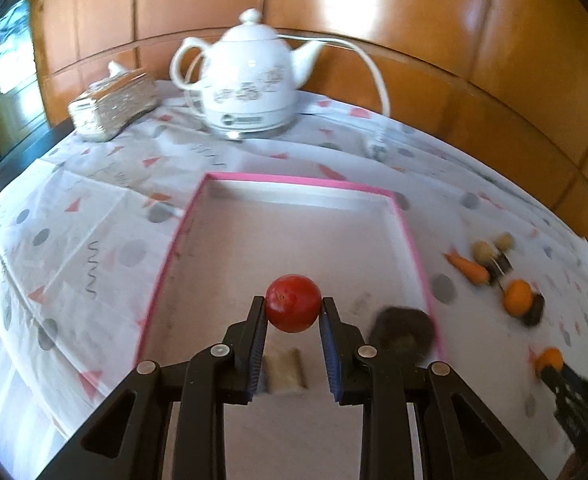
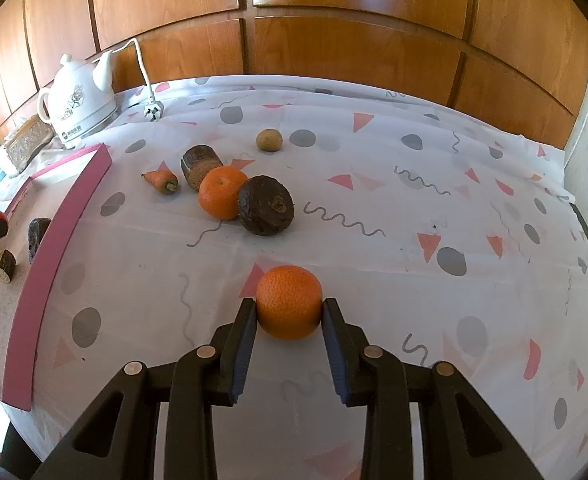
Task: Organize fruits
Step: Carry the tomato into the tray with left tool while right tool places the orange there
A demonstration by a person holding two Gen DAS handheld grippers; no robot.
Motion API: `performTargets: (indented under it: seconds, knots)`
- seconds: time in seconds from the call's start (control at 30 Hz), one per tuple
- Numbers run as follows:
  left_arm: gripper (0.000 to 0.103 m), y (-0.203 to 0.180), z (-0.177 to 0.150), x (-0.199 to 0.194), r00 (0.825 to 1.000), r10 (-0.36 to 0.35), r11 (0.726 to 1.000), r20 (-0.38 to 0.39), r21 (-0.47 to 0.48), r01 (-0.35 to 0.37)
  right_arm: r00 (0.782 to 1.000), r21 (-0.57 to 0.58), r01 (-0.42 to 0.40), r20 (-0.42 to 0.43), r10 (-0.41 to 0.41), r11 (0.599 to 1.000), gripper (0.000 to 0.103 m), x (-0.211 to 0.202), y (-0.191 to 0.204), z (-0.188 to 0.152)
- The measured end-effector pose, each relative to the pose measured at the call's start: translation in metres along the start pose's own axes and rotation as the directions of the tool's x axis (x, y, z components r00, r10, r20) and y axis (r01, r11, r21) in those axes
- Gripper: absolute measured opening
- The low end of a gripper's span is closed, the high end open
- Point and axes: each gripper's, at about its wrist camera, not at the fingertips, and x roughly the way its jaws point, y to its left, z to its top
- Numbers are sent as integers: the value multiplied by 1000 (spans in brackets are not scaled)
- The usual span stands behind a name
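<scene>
My left gripper [image 1: 293, 306] is shut on a red tomato [image 1: 293, 302] and holds it above the pink-rimmed tray [image 1: 294, 180]. A dark round piece [image 1: 403, 334] and a pale cut piece [image 1: 285, 370] lie in the tray. My right gripper [image 2: 289, 306] is shut on an orange [image 2: 289, 302] over the tablecloth. Farther out lie a second orange [image 2: 222, 193], a dark round fruit [image 2: 266, 205], a cut brown piece [image 2: 198, 162], a small carrot [image 2: 160, 181] and a small tan fruit [image 2: 269, 140].
A white electric kettle [image 1: 250, 76] with cord and plug [image 2: 153, 111] and a shiny tissue box [image 1: 112, 106] stand at the table's back, against wood panelling. The tray's pink side [image 2: 50, 264] is left of my right gripper. The patterned cloth [image 2: 433, 208] covers the table.
</scene>
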Motion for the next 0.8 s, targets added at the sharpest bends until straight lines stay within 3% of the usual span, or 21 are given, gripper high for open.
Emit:
performTargets:
  seconds: [0.27,0.5,0.8]
  knots:
    - [30,11,3,-7,999,24,999,29,-35,-23,1000,-6,0,1,0,1000,33,1,1,1]
    - [34,10,-4,-21,999,4,1000,49,-31,-3,1000,-10,-2,0,2,1000,33,1,5,4]
    - [37,7,-14,-38,997,-11,1000,74,-5,12,998,-42,-58,7,58,997,33,-5,24,6]
